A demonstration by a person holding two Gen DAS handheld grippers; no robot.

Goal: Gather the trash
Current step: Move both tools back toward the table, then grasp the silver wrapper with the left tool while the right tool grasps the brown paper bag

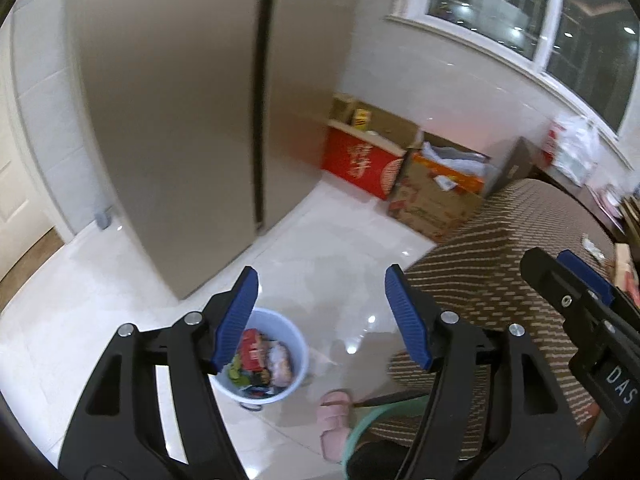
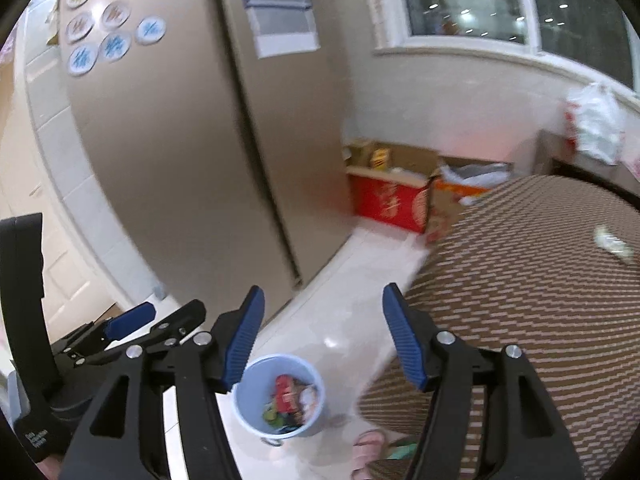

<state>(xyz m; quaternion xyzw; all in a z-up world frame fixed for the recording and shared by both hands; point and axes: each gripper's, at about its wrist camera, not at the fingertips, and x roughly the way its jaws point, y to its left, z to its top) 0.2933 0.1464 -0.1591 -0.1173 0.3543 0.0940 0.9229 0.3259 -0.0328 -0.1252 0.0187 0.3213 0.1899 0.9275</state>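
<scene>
A pale blue bin [image 1: 298, 350] stands on the white floor, holding colourful wrappers [image 1: 260, 360]. My left gripper [image 1: 320, 316] is open above it with nothing between its blue pads. In the right wrist view the same bin [image 2: 280, 396] sits below my right gripper [image 2: 323, 336], which is also open and empty. A small crumpled wrapper [image 2: 612, 245] lies on the brown striped tablecloth [image 2: 540, 280] at the right. The right gripper shows at the right edge of the left wrist view, and the left gripper at the lower left of the right wrist view.
A tall beige fridge [image 1: 180, 120] stands behind the bin. Red and brown cardboard boxes [image 1: 364, 160] sit on the floor by the wall. A person's pink slipper [image 1: 334, 420] is beside the bin. A white plastic bag [image 2: 596, 120] lies under the window.
</scene>
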